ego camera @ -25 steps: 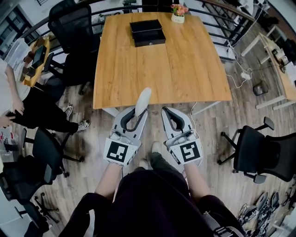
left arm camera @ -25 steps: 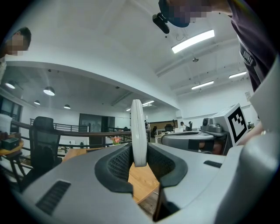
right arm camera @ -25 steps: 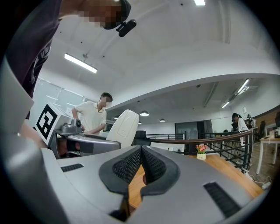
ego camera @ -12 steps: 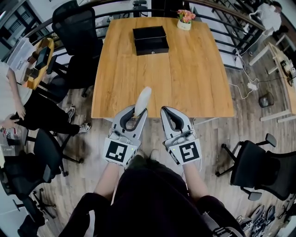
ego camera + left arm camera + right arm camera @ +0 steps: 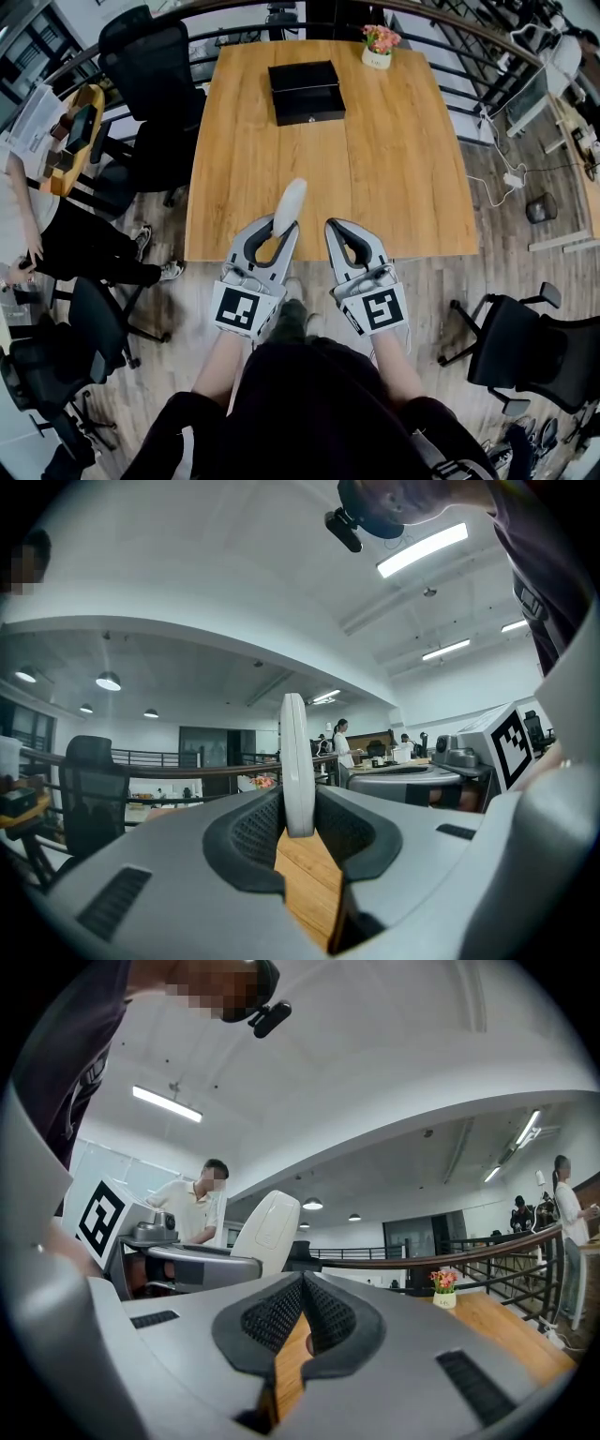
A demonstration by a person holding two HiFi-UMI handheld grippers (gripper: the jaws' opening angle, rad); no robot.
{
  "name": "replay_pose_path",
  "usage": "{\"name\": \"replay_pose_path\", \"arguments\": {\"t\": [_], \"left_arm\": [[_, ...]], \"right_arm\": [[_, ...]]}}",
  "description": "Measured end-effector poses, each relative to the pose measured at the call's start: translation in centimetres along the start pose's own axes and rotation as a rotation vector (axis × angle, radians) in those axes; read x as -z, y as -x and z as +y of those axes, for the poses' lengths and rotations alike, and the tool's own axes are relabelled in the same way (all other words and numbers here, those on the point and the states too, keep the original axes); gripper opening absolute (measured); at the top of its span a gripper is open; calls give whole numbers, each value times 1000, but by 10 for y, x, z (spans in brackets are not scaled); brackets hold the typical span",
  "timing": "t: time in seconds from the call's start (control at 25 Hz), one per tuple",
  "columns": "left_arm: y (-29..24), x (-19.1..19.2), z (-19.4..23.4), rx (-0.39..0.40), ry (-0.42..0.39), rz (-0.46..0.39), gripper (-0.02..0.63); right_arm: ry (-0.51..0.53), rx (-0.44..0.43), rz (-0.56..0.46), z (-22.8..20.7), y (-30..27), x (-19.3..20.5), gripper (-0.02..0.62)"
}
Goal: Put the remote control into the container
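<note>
Wooden table (image 5: 375, 169) fills the upper centre of the head view, with a black office chair (image 5: 150, 56) at the upper left. At the table's near edge, left of centre, the left gripper (image 5: 284, 228) is clamped on the white remote control (image 5: 291, 201), which juts out past its jaws. The black container (image 5: 306, 91) sits at top centre, well apart from the remote. Just right of centre, the right gripper (image 5: 337, 228) is closed, with nothing between its jaws. A flower pot (image 5: 379, 47) stands at the upper right of the table.

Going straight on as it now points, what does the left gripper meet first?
Likely the black container far down the table; the left gripper, shut on the remote control, may be high enough to pass over it.
</note>
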State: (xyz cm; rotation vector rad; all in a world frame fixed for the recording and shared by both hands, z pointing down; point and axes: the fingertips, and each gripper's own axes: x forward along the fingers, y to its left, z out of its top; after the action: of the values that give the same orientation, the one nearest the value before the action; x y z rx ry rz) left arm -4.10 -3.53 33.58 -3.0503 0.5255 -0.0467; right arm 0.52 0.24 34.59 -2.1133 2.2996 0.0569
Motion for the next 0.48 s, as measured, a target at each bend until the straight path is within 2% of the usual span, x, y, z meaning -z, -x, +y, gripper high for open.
{"name": "replay_pose_path", "arguments": {"t": [0.08, 0.48], "left_arm": [[-13, -4, 14, 0, 14, -31, 101], [-68, -9, 78, 55, 23, -63, 101]], "right_arm": [[6, 4, 5, -7, -16, 1, 18], [35, 62, 13, -40, -91, -2, 18]]}}
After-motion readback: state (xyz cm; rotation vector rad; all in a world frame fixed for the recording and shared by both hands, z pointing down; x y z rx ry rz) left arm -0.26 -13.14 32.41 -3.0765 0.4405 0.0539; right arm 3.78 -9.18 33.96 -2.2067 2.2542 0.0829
